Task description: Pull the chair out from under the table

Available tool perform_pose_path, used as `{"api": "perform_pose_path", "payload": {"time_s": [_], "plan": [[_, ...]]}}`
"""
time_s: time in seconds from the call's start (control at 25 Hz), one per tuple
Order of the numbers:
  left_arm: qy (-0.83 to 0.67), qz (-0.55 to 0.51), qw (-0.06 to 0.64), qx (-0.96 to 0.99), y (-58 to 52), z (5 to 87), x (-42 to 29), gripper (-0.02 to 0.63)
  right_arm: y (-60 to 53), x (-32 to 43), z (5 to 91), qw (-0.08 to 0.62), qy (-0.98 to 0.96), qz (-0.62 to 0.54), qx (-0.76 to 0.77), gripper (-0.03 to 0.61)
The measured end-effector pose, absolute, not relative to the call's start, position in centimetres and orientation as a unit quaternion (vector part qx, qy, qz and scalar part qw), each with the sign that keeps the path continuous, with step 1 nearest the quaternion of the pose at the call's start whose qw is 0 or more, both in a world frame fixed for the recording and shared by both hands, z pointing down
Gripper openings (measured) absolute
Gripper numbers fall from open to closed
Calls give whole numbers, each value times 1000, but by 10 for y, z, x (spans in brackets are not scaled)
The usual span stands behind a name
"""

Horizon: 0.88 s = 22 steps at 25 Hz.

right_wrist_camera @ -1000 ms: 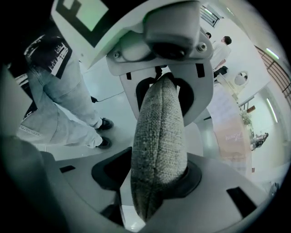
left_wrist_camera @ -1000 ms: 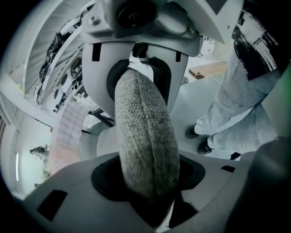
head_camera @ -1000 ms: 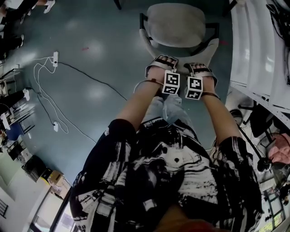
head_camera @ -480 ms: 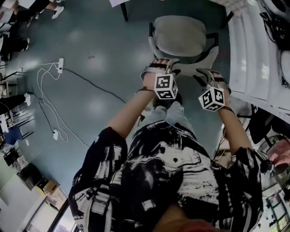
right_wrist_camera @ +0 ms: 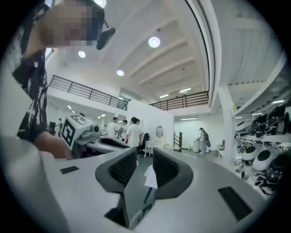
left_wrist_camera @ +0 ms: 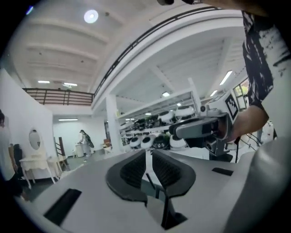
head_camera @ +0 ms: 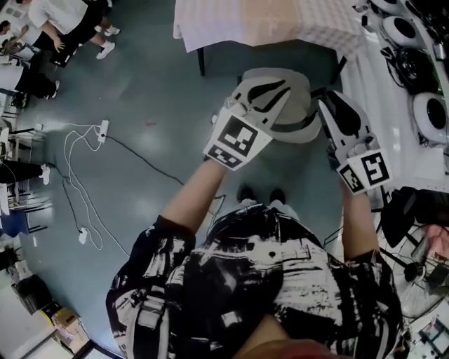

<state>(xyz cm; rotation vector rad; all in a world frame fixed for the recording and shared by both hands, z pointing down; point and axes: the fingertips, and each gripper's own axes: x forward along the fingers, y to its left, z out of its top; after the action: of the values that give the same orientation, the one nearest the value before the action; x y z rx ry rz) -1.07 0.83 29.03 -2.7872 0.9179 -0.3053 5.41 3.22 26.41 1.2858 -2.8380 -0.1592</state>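
Blue-grey floor (head_camera: 154, 105) from above: we find the chair (head_camera: 303, 98) just clear of the cloth-covered table's (head_camera: 280, 21) near edge, below and between the left gripper (head_camera: 263, 91) and right gripper (head_camera: 340, 112), both empty, jaws having just been closing, left practically together, right narrowly parted.

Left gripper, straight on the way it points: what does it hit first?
Nothing close. The left gripper, jaws just closed further and empty, points level across the hall. Far shelves look first, depth unclear; the right gripper sits off right.

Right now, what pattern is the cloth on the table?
The cloth has a fine pale pinkish check; the head view shows it best.
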Motion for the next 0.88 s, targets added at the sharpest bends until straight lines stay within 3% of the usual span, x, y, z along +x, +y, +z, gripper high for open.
{"api": "perform_pose_path", "payload": {"time_s": [0.16, 0.36, 0.52, 0.88], "plan": [[320, -66, 88, -941, 23, 236, -18, 5, 46, 58, 214, -39, -913, -47, 403, 87], [307, -43, 54, -949, 33, 204, -2, 2, 50, 82, 180, -48, -913, -51, 402, 36], [309, -42, 70, -948, 40, 187, 9, 2, 52, 92, 168, -47, -912, -60, 403, 0], [360, -34, 61, -930, 32, 174, 6, 2, 45, 100, 162, -44, -923, -66, 376, -2]]}}
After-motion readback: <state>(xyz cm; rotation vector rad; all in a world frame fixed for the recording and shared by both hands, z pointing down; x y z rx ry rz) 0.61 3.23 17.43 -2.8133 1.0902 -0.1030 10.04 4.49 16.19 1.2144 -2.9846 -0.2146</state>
